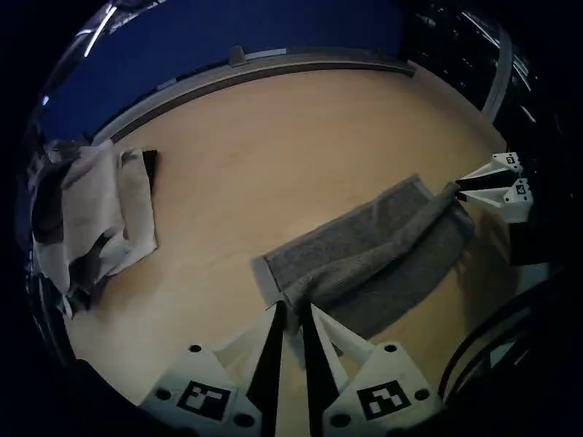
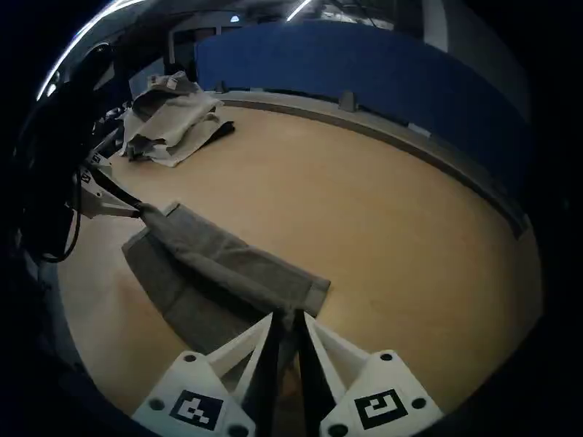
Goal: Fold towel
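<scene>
**Grey towel held at both ends on the table**

The grey towel [image 1: 379, 255] lay across the wooden table [image 1: 291, 146], doubled lengthwise so that one long layer rested on the other in a loose ridge. At its near short end the left gripper [image 1: 293, 315] had its fingers drawn narrow, with the towel's edge pinched between them. The opposite short end was bunched into the narrowed fingers of the right gripper [image 2: 288, 319], and that end stood a little off the tabletop in the left gripper view. Well apart from the towel, near the table's far side, sat a pile of pale cloths [image 1: 95, 211], rumpled and loosely stacked. A blue partition [image 1: 218, 36] ran behind the table's back edge.
</scene>
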